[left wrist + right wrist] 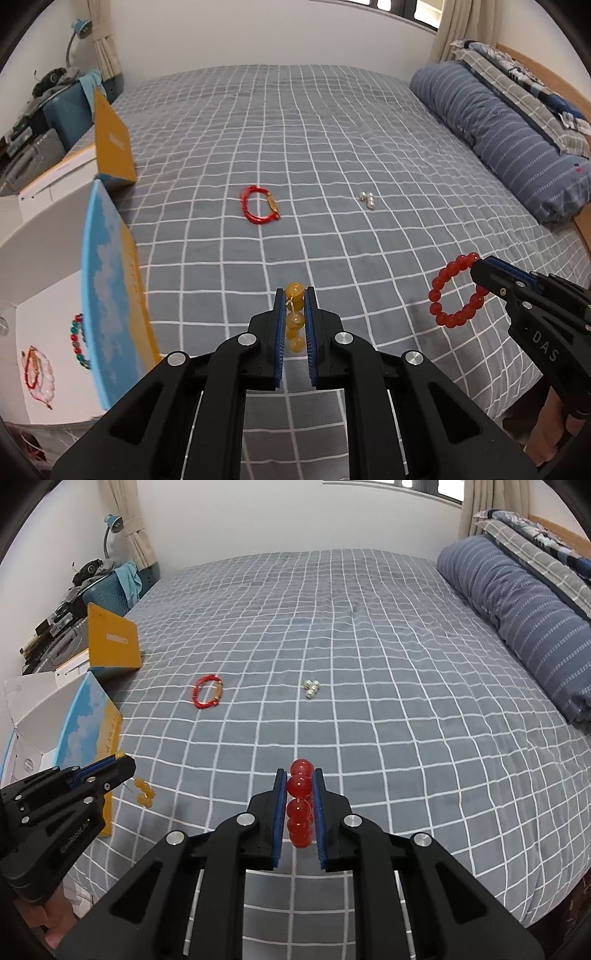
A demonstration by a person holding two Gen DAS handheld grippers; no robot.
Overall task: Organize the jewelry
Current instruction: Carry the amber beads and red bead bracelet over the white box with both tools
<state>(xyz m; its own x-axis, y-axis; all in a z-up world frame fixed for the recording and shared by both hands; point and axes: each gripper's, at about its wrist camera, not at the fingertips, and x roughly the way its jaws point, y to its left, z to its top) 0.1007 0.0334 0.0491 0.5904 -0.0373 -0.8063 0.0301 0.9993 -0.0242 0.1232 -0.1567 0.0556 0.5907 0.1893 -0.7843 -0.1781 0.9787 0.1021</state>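
My left gripper (pixel 294 295) is shut on a yellow bead bracelet (pixel 294 318), whose amber beads hang between the blue pads above the bed; the right wrist view shows the same bracelet (pixel 144 793) dangling under that gripper (pixel 120 760). My right gripper (pixel 300 773) is shut on a red bead bracelet (pixel 300 806); in the left wrist view this ring of beads (pixel 456 291) hangs from its tips (pixel 476 264). On the bedspread lie a red cord bracelet (pixel 258 204) (pixel 207 697) and a small cluster of silver-white beads (pixel 367 198) (pixel 311 689).
An open box (pixel 110 280) (pixel 85 720) with blue and yellow flaps stands at the bed's left edge; inside it lie a coloured bead bracelet (pixel 79 341) and a white dish (pixel 42 376) holding a red string. A rolled striped duvet (pixel 495 136) (pixel 517 620) lines the right side.
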